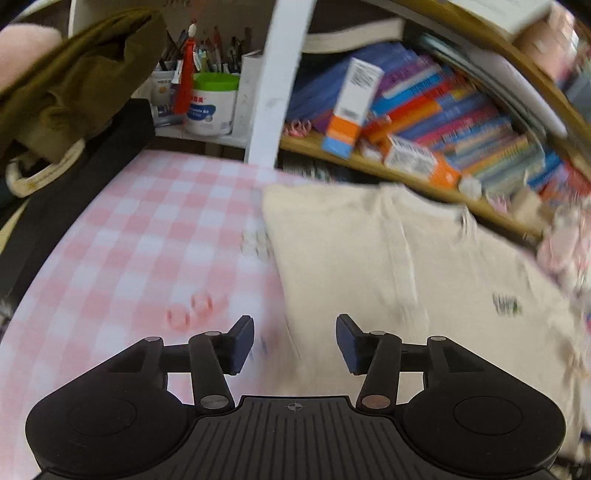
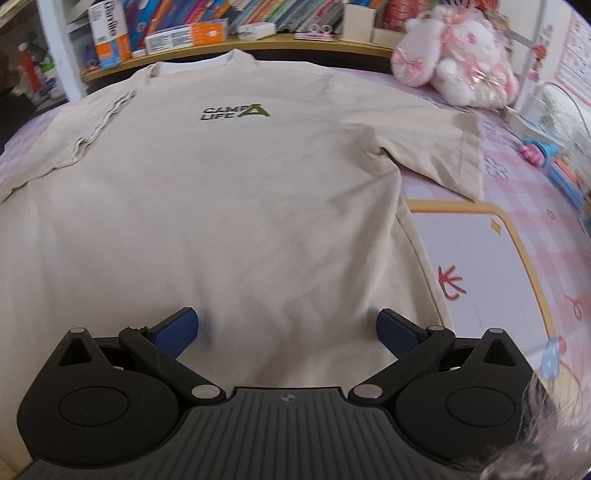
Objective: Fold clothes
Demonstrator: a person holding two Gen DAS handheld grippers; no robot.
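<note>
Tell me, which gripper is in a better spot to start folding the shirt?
Probably the right gripper: it's open over the beige T-shirt. The left gripper, also open, sits at the shirt's edge, half over the checked cloth.

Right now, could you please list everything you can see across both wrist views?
T-shirt: one, beige with a dark and green "CAMP LIFE" print, spread flat on the table, one sleeve already folded in.
Tablecloth: one, pink and white check, under the shirt.
Plush toy: one, white and pink, far right behind the shirt.
Books: many, mixed colours, on the wooden shelf behind the table.
Boxes: several, white and orange, on the shelf edge.
Tub: one, white with green lid, far left.
Pen holder: one, colour unclear, behind the tub.
Olive garment: one, hanging upper left.
Left tongs: open, above the shirt's edge.
Right tongs: open, over the shirt's lower part.
</note>
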